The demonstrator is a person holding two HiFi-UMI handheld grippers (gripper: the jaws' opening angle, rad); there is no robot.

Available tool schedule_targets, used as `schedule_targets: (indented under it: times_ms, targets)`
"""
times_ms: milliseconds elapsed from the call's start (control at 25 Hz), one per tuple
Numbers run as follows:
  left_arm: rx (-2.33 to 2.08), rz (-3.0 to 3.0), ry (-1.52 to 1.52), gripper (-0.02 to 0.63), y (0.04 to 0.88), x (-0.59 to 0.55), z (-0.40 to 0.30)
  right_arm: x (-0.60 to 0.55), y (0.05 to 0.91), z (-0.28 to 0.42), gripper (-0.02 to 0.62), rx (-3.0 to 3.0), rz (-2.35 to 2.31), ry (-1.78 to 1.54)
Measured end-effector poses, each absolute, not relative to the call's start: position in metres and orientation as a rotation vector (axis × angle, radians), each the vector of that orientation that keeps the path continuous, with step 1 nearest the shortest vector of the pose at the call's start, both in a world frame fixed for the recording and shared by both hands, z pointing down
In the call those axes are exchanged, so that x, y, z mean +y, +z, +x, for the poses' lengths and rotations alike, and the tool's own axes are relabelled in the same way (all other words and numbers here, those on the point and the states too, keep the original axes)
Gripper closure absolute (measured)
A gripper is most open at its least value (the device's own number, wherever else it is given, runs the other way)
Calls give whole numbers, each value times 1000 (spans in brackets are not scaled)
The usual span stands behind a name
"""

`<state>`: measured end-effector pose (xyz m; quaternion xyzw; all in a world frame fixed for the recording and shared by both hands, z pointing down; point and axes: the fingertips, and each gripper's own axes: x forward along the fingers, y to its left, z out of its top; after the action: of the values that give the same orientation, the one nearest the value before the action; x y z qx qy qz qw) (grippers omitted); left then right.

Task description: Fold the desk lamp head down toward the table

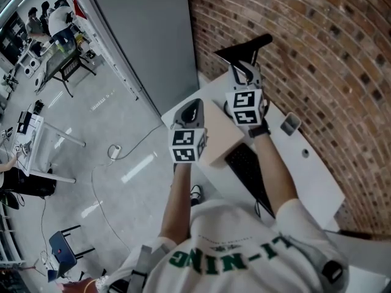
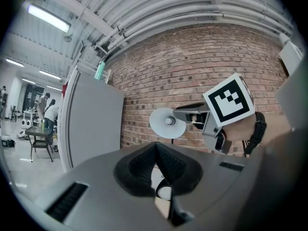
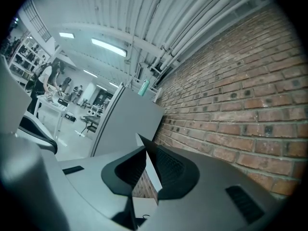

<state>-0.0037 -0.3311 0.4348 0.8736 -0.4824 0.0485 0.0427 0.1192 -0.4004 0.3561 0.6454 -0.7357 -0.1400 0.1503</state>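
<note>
The right tongs [image 1: 244,72] are pinching the lamp head [image 1: 247,46], which is jutting out just beyond their tips, above the counter [image 1: 317,182]. The left tongs [image 1: 193,110], closed and empty, are hovering beside them. Folding seems barely begun; next, the right tongs should be swinging the head downward.

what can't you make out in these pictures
Lamp base: head view, covered by the right gripper; left gripper view, by the left gripper.
Lamp head: right gripper view shows only a thin edge between the fingers.
People at far desks: too small.
</note>
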Motion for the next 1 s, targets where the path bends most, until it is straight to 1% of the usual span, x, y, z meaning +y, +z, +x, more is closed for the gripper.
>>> schedule_targets:
  times_ms: [600,1000]
  targets:
    - [-1498,2669,179,607,446,-331,-8,-399,377,116,525,-2120,1841,-355]
    - [-1492,2661,186,607,453,-331,-7,-399,407,115,510,-2078,1821,-348]
